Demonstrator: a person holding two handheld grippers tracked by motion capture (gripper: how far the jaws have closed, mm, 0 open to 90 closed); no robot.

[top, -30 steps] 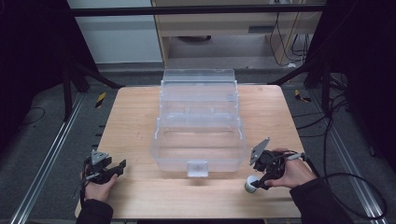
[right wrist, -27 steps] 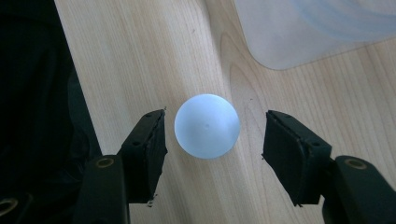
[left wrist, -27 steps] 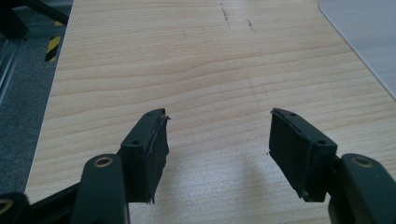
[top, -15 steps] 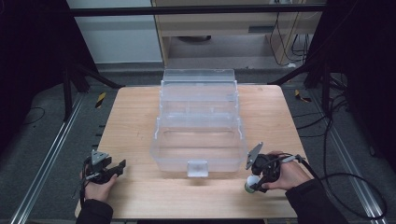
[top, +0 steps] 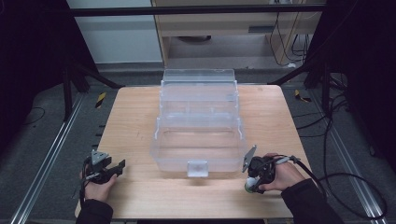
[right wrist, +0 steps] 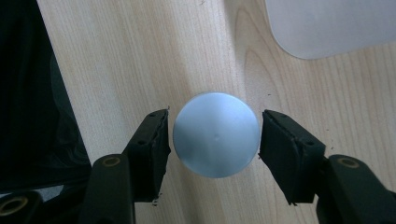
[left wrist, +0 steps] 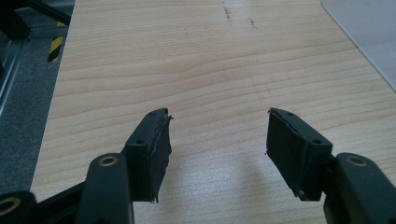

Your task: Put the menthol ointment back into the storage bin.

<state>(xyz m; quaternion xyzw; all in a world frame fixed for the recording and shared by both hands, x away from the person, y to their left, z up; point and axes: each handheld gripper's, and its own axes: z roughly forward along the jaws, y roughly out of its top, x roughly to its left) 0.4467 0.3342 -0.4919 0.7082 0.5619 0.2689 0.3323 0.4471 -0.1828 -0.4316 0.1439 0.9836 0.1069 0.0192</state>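
While the left tongs (left wrist: 217, 140) gape empty, the right tongs (right wrist: 215, 135), just closing, bracket a round cap (right wrist: 215, 134) unclamped.

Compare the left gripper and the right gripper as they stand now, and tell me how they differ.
The left gripper has bare wood between its wide-open jaws; the right gripper straddles a round pale-blue cap, its jaws having just been closing, with thin gaps at both pads. The left gripper looks along the table; the right gripper points straight down. The left sits off the clear plastic box; the right is beside its front corner. Both have black jaws.
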